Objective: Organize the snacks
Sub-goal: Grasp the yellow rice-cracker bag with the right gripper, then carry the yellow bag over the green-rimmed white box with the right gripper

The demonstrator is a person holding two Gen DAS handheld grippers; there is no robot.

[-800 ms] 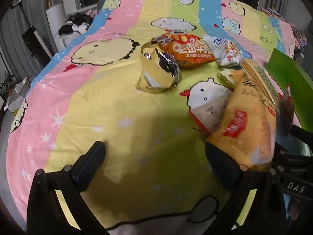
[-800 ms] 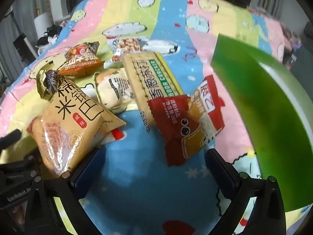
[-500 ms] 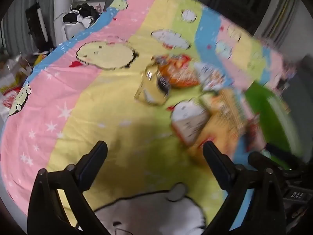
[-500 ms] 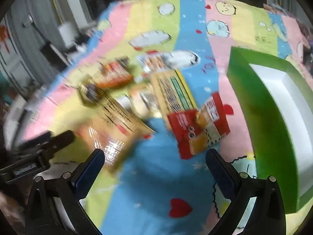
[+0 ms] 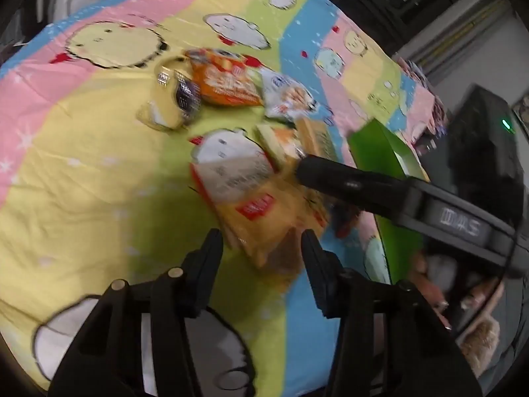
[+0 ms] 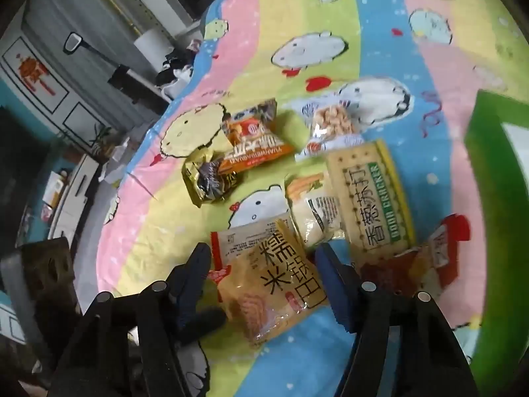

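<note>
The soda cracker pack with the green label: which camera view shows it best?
The right wrist view. There the soda cracker pack lies unblocked and sharp, its green label readable. In the left wrist view only its blurred far end shows, behind the big yellow bag and the right gripper's finger.

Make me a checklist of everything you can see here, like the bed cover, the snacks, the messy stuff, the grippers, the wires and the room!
Surface: striped cartoon bedsheet in pink, yellow, green and blue.
Job's things: yellow rice-cracker bag nearest; soda cracker pack, red packet, white packet, orange bag, gold foil bag and peanut bag behind it; green box on the right, inside mostly out of frame.
Clutter: dark clothes beyond the bed's far edge.
Grippers: left gripper and right gripper both open, each with jaws either side of the rice-cracker bag, not yet closed on it.
Cables: nothing seen.
Surroundings: grey cabinet doors, teal wall, shelf at left.
</note>
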